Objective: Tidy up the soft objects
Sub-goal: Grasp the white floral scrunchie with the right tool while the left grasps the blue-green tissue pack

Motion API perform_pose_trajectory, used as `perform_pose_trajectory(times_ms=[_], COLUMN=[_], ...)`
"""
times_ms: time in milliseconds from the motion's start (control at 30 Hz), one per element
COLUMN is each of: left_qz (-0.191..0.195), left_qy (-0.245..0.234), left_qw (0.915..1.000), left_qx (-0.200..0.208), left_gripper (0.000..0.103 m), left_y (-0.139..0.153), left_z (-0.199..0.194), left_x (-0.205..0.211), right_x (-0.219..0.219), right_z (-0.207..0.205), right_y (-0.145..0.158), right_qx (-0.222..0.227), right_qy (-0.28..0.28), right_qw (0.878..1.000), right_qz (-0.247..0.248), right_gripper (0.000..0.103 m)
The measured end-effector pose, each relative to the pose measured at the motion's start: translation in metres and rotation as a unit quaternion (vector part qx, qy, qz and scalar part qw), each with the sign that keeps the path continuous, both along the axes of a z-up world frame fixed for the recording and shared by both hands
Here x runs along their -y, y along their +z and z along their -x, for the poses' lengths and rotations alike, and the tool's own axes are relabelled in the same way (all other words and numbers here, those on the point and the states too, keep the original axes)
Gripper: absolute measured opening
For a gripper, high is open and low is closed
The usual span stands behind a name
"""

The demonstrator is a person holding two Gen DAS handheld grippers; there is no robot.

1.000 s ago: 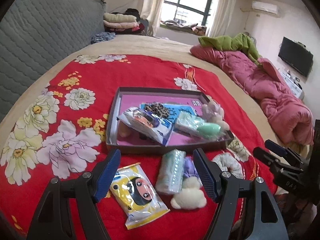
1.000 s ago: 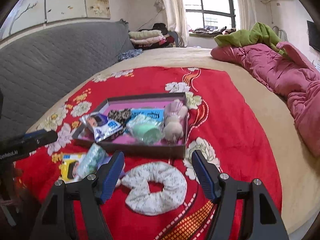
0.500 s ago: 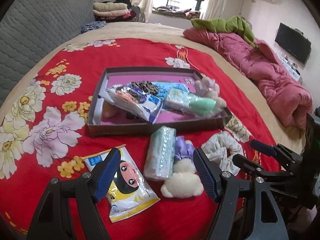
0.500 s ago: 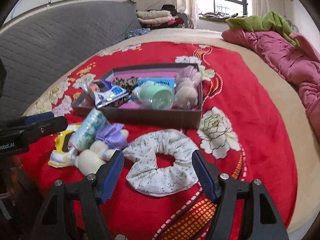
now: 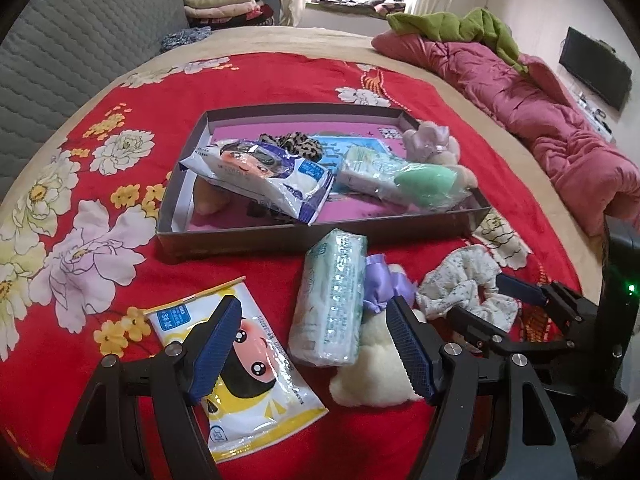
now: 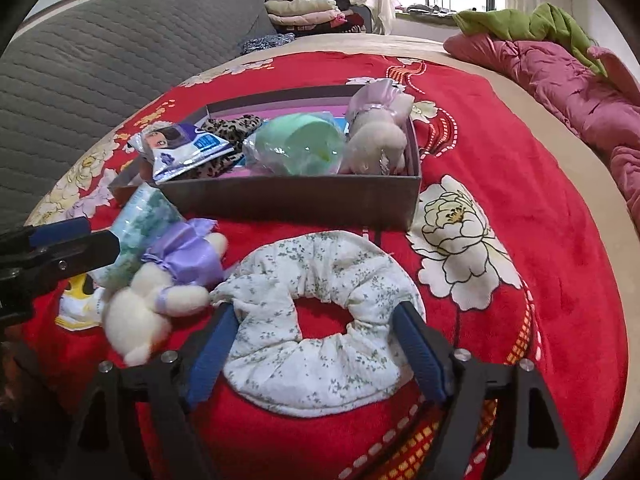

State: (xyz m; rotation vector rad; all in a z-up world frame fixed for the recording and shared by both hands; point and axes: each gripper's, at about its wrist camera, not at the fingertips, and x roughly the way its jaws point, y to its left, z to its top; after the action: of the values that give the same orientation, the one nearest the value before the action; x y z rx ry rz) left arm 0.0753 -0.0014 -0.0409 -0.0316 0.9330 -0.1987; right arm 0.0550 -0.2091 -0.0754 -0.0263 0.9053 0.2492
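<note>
A shallow brown box on the red floral bedspread holds several soft items and packets. In front of it lie a yellow wipes packet, a green tissue pack, a cream plush toy in a purple dress and a white floral scrunchie. My left gripper is open, its fingers either side of the tissue pack's near end. My right gripper is open, its fingers straddling the scrunchie.
A pink quilt and green blanket lie along the bed's right side. A grey padded headboard stands on the left. Folded clothes are stacked at the back. The bed's edge is near on the right.
Both grippers have moved forward and down towards the loose items. The right gripper's fingers now flank the scrunchie; the left's now flank the tissue pack. Both stay open.
</note>
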Motion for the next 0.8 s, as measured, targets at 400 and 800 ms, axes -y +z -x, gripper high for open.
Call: perform_pose_trajectory(times_ms=[400, 800], left_qz=[-0.014, 0.037], left_qy=[-0.003, 0.003], left_qw=[0.9997, 0.9991], left_qx=[-0.021, -0.018], left_gripper=[0.056, 0.025], left_y=[-0.018, -0.024], left_z=[-0.014, -0.012], left_x=[0.005, -0.008], right_x=[-0.007, 0.003], right_z=[-0.005, -0.001], right_y=[-0.004, 0.009], right_qx=[0.009, 0.018], right_qy=[0.008, 0.028], right_qw=[1.000, 0.999], right_qz=[0.019, -0.009], right_gripper=[0.067, 0.017])
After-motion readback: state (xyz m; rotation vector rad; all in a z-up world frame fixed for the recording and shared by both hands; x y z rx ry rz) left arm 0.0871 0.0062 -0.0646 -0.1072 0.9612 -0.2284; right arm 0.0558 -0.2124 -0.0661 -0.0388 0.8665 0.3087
